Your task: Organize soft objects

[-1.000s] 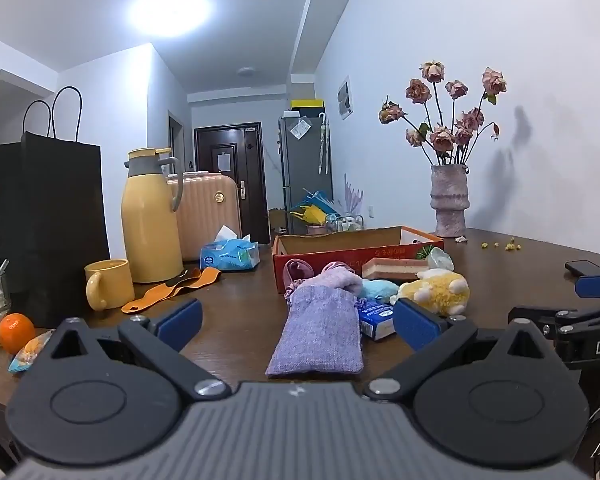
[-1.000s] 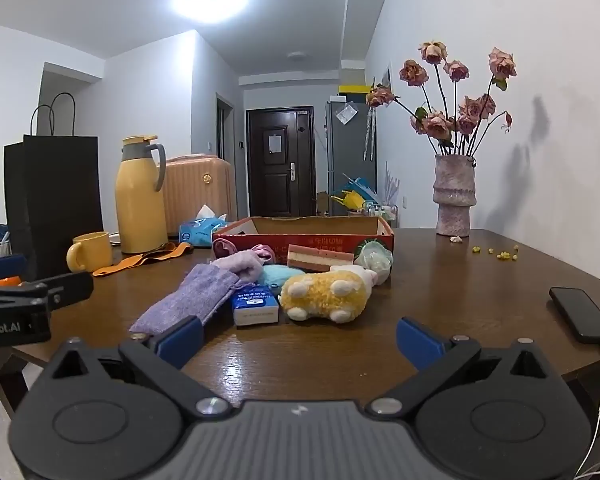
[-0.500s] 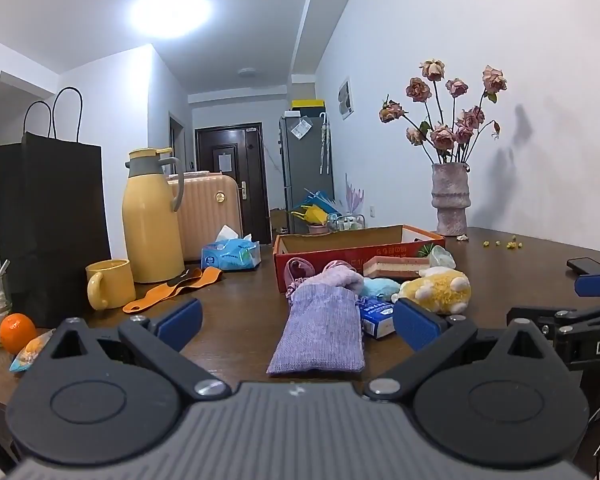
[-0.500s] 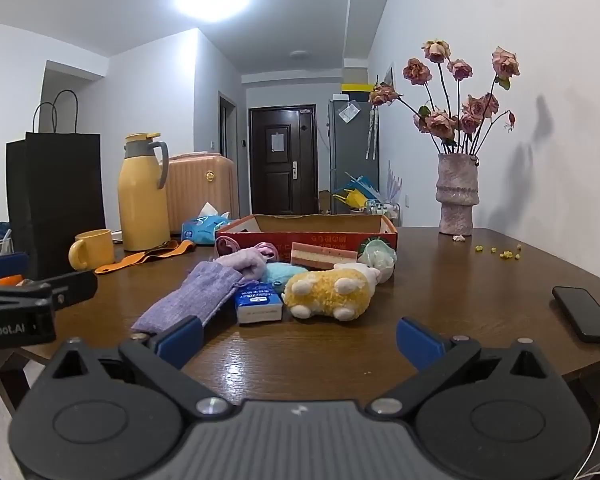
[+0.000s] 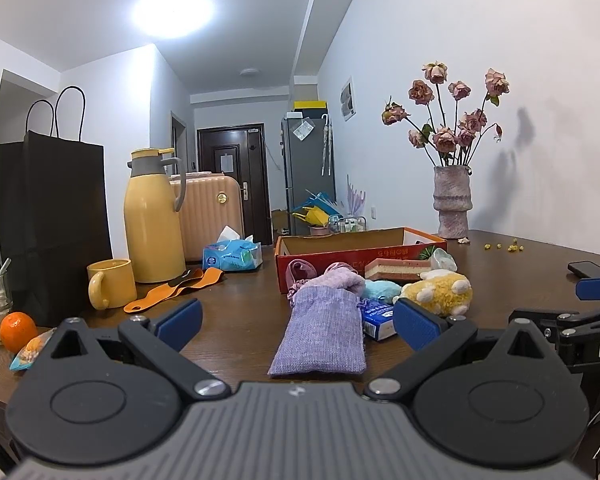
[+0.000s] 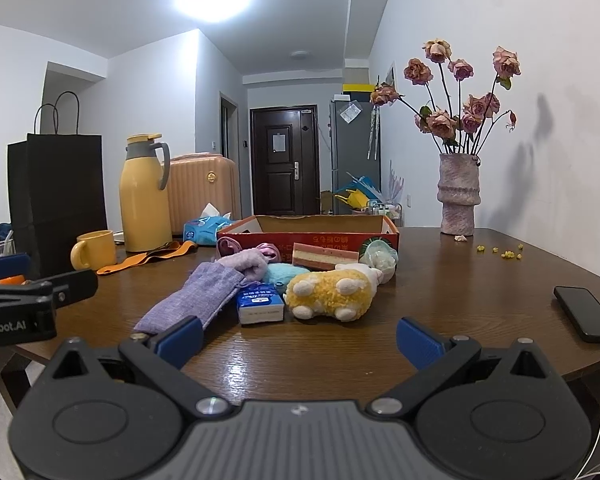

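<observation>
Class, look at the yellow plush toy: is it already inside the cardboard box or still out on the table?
Out. The yellow plush toy lies on the table, in front of the cardboard box.

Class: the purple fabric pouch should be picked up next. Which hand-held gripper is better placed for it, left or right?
Probably left. The left hand-held gripper, open, points straight at the purple pouch; from the right hand-held gripper, also open, the pouch lies off left.

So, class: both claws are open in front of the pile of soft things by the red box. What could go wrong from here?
1. The purple pouch overlaps the small blue carton; closing the left claw on the pouch may drag the carton along.
2. The yellow plush lies against its neighbours, so the right claw could pinch two at once.
3. The phone and its cable sit near the table edge; a wide swing might snag them.
</observation>
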### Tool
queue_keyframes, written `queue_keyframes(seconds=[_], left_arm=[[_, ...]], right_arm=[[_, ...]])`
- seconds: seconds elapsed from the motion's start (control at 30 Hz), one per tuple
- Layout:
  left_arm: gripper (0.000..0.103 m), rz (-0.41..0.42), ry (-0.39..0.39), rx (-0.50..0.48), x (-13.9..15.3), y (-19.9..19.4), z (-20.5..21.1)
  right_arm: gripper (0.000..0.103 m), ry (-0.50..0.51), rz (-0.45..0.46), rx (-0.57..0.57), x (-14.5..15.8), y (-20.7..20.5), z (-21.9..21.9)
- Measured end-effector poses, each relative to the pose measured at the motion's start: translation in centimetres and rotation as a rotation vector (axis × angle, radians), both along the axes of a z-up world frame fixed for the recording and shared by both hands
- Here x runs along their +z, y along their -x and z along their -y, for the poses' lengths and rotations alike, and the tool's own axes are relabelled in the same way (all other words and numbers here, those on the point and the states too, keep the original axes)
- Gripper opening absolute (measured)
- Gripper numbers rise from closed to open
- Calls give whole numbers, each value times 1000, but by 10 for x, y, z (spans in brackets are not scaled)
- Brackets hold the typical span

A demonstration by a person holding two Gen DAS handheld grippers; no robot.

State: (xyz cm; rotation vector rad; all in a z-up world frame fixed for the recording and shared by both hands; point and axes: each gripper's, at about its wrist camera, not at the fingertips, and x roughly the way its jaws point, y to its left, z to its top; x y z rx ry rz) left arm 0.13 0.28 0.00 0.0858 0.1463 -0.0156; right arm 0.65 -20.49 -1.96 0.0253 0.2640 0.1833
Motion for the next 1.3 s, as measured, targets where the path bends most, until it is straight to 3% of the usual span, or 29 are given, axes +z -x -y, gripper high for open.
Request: queue_keyframes(seconds=[1.3], left_arm=[[103,6,-6,1,-1,-1,0]], right_arm=[[103,-18,-5,-14,-1,0,1]])
